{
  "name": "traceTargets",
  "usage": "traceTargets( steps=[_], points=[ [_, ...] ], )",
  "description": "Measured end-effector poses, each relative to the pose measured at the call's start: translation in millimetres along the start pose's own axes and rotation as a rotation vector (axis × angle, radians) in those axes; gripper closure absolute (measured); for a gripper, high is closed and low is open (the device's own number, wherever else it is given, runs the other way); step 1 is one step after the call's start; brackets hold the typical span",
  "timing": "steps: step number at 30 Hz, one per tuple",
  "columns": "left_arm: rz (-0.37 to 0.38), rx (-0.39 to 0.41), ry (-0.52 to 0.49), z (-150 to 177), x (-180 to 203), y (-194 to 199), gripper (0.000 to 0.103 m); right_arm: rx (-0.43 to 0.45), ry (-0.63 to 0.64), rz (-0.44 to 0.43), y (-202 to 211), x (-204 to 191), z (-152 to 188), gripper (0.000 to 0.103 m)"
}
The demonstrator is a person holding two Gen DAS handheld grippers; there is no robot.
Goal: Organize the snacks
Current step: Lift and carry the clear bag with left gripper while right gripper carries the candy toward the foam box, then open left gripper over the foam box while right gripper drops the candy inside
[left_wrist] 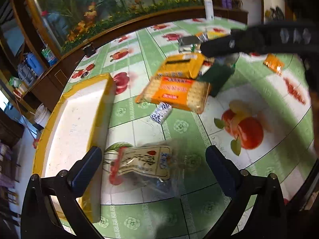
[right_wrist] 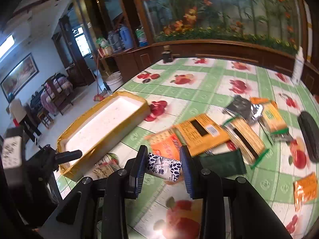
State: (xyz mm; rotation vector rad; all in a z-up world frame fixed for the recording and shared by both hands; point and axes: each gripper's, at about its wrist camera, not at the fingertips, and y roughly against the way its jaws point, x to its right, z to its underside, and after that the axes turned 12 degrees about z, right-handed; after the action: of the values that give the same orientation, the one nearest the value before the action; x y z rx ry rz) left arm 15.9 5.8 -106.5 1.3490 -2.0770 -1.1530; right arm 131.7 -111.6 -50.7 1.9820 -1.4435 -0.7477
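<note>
**A:** Starting at the left: anything in the tray (left_wrist: pixel 79 109) yet?

**B:** Nothing visible. Bare white floor, yellow rim. Early in the sorting, by the look of it.

**A:** And just right of its wall?

**B:** Left gripper (left_wrist: pixel 153 151), fingers spread fully wide. Bag (left_wrist: pixel 143 163) between them on the cloth, just beside the tray and touched by neither pad. Too blurred to say more.

**A:** Step in hand, then?

**B:** Probably taking that bag. Calls for closing on it, lifting clear of the wall, then setting it down inside the tray.

**A:** Further right?

**B:** Candy (left_wrist: pixel 160 112) on the cloth, just in front of the crackers (left_wrist: pixel 175 93). More packets heaped beyond.

**A:** Right gripper (right_wrist: pixel 163 149)?

**B:** Fingers narrow, with a gap. Candy framed between them in its own view, yet seen from the left lying apart from that gripper. So likely hovering, gripping nothing.

**A:** Needs there?

**B:** Opening a touch, coming down square over the candy, keeping off the crackers.
</note>
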Motion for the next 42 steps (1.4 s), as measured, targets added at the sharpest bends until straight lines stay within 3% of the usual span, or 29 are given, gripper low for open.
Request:
traceTargets(
  steps=[4, 6, 7, 9, 12, 17, 22, 25, 29, 34, 40, 42],
  points=[
    [0.020, -0.097, 0.015, 7, -1, -33, 0.000, 0.003, -0.019, -0.003, 4, 10, 2, 0.069],
    [0.084, -0.074, 0.122, 8, -20, -31, 0.013, 0.011, -0.015, -0.006, 7, 9, -1, 0.069],
    [0.081, -0.063, 0.163, 9, -29, -30, 0.036, 0.015, -0.013, -0.009, 8, 8, -1, 0.069],
    [0.131, -0.039, 0.221, 12, -41, -26, 0.038, 0.021, -0.010, -0.016, 10, 6, -4, 0.069],
    [0.131, -0.015, 0.224, 13, -38, -18, 0.041, 0.024, -0.001, -0.024, 11, 1, -6, 0.069],
    [0.142, 0.074, 0.218, 3, -34, 13, 0.042, 0.017, 0.015, -0.045, 5, -11, -8, 0.069],
    [0.040, 0.171, 0.286, 1, -80, 57, 0.042, 0.001, 0.046, -0.127, -9, -44, -19, 0.069],
    [-0.051, 0.147, 0.377, 15, -127, 57, 0.042, 0.002, 0.091, -0.220, -20, -85, -32, 0.069],
    [-0.103, 0.108, 0.489, 40, -168, 43, 0.041, -0.036, 0.165, -0.320, -54, -151, -43, 0.069],
    [-0.138, 0.078, 0.535, 54, -183, 29, 0.041, -0.117, 0.233, -0.311, -113, -206, -47, 0.069],
    [-0.150, 0.049, 0.578, 63, -191, 15, 0.039, -0.190, 0.259, -0.261, -161, -216, -41, 0.068],
    [-0.163, 0.043, 0.582, 64, -190, 15, 0.033, -0.193, 0.274, -0.253, -163, -218, -42, 0.061]
  ],
)
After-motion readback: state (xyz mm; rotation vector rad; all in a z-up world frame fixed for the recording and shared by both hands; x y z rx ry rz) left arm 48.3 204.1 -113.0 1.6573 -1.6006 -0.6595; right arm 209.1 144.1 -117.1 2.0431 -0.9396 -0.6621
